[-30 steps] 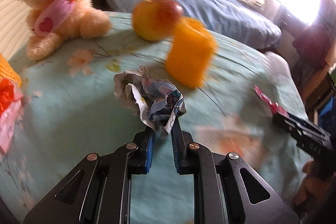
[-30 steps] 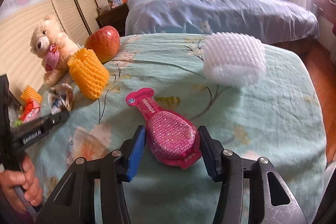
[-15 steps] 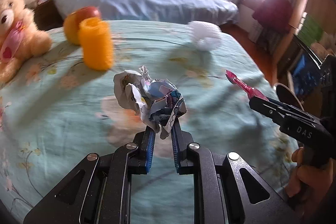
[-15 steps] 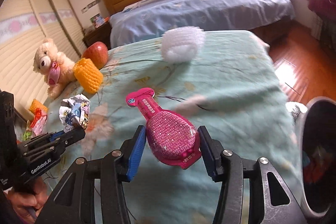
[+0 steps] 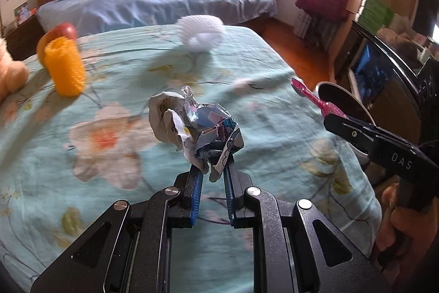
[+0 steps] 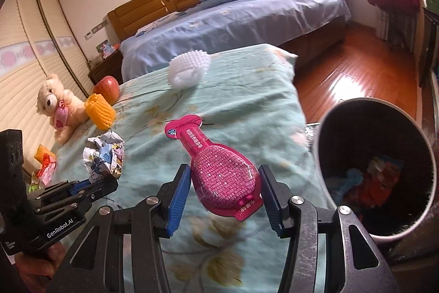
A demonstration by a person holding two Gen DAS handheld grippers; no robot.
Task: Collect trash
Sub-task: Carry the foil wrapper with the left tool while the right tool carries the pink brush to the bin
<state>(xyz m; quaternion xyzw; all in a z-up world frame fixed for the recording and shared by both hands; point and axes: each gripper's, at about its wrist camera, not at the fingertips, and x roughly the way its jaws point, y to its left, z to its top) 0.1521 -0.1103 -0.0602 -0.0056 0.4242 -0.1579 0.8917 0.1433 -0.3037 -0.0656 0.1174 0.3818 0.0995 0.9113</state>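
Observation:
My left gripper (image 5: 212, 169) is shut on a crumpled paper ball (image 5: 192, 125) and holds it above the teal floral bedspread (image 5: 109, 133); the ball also shows in the right wrist view (image 6: 103, 155). My right gripper (image 6: 223, 183) is shut on a pink plastic package (image 6: 219, 169), seen edge-on in the left wrist view (image 5: 315, 100). A dark round trash bin (image 6: 376, 177) with trash inside stands beside the bed at the right, close to the right gripper; its rim shows in the left wrist view (image 5: 343, 95).
On the bedspread lie a white foam net (image 6: 189, 67), an orange foam net (image 6: 100, 111), an apple (image 6: 108, 92) and a teddy bear (image 6: 59, 106). More wrappers (image 6: 44, 166) lie at the far left. A blue bed (image 6: 233, 24) and wooden floor (image 6: 356, 67) lie beyond.
Both grippers have swung to the right with their loads. The trash bin has come closer in the right wrist view and its inside now shows. The grips have not changed.

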